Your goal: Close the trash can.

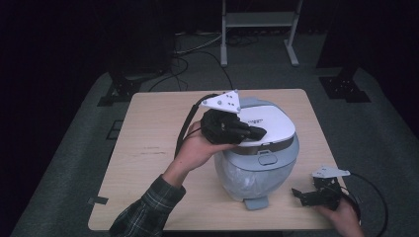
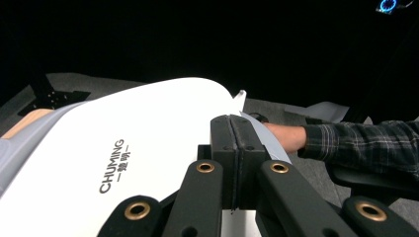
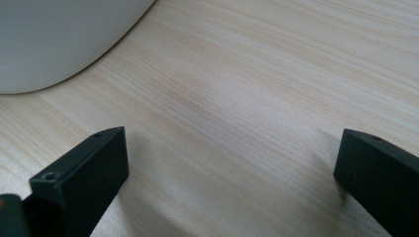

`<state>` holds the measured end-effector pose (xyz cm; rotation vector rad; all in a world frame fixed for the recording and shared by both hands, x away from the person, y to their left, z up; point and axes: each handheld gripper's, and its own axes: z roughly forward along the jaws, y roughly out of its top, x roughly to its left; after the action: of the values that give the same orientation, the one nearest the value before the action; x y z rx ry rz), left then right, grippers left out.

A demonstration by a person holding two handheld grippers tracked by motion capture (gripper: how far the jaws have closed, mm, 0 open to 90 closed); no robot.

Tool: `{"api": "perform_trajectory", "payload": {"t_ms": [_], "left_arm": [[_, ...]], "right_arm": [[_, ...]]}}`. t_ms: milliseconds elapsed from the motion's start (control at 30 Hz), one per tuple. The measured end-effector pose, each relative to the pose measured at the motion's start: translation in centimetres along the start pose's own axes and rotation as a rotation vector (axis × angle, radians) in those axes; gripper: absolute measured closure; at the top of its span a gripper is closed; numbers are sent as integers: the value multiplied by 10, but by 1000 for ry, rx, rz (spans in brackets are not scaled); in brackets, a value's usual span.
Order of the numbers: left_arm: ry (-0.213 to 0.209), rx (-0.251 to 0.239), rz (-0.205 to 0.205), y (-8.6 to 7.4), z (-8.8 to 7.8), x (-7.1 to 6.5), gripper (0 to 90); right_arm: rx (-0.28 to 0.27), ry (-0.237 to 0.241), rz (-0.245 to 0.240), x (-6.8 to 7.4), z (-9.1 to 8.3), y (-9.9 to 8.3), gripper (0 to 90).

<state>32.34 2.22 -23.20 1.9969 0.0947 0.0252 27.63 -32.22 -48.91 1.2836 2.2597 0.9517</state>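
Note:
A round appliance (image 1: 257, 170) with a grey-blue body and a shut white lid (image 1: 269, 121) stands right of centre on the wooden table (image 1: 148, 148). My left gripper (image 1: 259, 132) is shut with nothing between its jaws, and its tips lie on or just above the lid's left part. In the left gripper view the closed jaws (image 2: 232, 123) sit over the white lid (image 2: 123, 143), which is printed CHUMING. My right gripper (image 1: 300, 195) rests low near the table's front right corner, open. Its jaws (image 3: 232, 163) stand wide apart over bare wood (image 3: 247, 74), with the appliance's wall (image 3: 54, 39) ahead on the left.
A latch button (image 1: 267, 158) and a foot tab (image 1: 256, 202) face the front of the appliance. Behind the table stand a metal frame (image 1: 257, 22), floor cables (image 1: 197, 54) and black stand bases (image 1: 346, 86). A plaid sleeve (image 2: 360, 143) shows beyond the lid.

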Motion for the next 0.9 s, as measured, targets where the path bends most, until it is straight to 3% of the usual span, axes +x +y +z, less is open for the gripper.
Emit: {"api": "perform_trajectory", "payload": {"t_ms": [367,900], "left_arm": [[0,44,11,-4,9,-9,895],[4,86,1,-10,16,-11,900]], "right_arm": [[0,0,0,0,0,0,0],[1,0,1,0,0,0,0]]}}
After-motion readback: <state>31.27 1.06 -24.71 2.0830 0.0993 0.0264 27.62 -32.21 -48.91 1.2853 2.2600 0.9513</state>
